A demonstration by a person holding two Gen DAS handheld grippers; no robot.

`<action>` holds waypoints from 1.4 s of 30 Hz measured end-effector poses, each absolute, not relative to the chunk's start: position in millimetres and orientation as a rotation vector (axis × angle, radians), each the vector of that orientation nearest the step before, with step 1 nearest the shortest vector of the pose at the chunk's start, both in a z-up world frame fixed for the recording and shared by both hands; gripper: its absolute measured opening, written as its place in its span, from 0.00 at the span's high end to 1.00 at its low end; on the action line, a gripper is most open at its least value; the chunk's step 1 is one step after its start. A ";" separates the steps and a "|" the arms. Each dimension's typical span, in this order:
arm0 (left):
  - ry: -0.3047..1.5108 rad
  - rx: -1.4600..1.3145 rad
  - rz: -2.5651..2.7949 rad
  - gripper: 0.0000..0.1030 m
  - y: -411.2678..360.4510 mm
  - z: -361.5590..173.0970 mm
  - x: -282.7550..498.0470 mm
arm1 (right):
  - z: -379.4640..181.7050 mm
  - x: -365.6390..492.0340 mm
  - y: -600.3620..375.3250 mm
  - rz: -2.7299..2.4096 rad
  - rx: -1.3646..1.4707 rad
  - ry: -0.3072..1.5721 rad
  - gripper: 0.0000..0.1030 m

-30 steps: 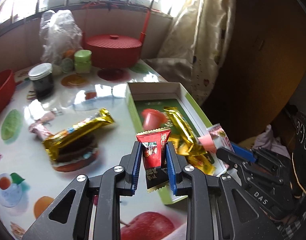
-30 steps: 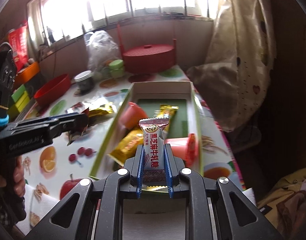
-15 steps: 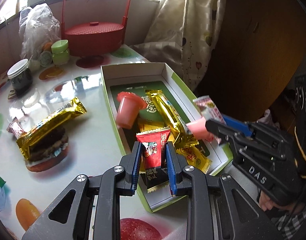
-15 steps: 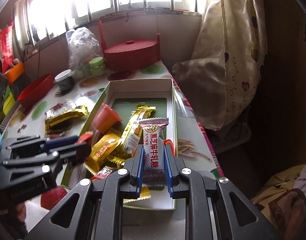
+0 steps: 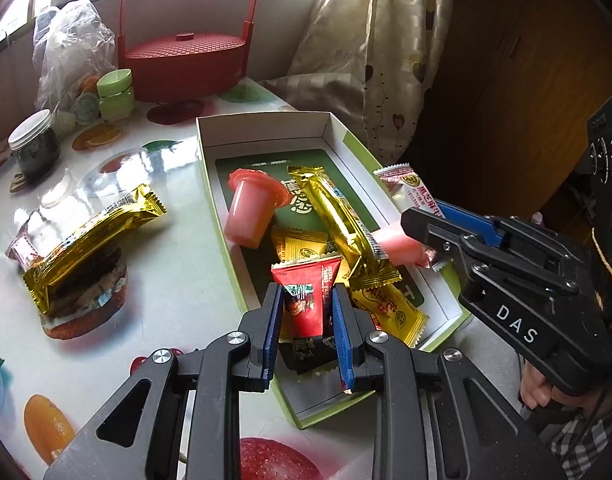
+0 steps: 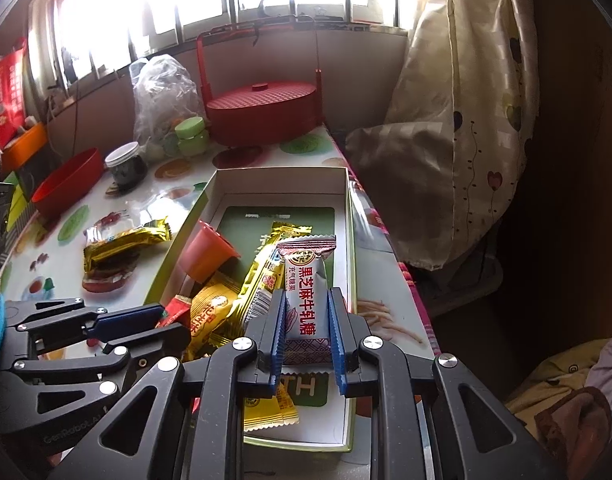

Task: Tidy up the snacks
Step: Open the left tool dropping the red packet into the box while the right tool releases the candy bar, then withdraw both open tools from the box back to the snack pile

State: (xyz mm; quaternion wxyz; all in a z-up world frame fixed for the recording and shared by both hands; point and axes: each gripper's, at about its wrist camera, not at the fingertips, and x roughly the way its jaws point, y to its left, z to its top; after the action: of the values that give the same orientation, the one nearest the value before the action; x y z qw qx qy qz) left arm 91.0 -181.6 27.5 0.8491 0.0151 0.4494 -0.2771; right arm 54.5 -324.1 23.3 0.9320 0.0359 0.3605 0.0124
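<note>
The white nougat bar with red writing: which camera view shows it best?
The right wrist view: the white bar stands upright, front-on, between the pads of the right hand-held gripper, so its red print is plainly visible. In the left wrist view only its upper end shows, at an angle, beyond the box; the gripper hides the rest.

The left wrist camera sat low behind its own fingers, close above the near left corner of the open box [image 5: 266,130], and faced along the box toward the red basket [image 5: 184,66] at the window. The right wrist camera sat behind its fingers over the near right end of the box [image 6: 282,182], a little higher, facing the same basket [image 6: 262,114]. Both views shared the box, the basket, the curtain [image 5: 369,40] to the box's right, and each other's gripper.
</note>
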 end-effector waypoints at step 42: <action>0.880 -0.022 -0.533 0.55 -138.5 52.5 82.1 | 43.4 49.9 -300.6 0.014 0.044 0.704 0.62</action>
State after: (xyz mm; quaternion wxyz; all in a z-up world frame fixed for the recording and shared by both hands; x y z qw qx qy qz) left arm 82.1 -138.5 52.5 0.8706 -0.0106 0.4207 -0.2550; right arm 49.9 -300.6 43.4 0.9385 0.0218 0.3446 0.0066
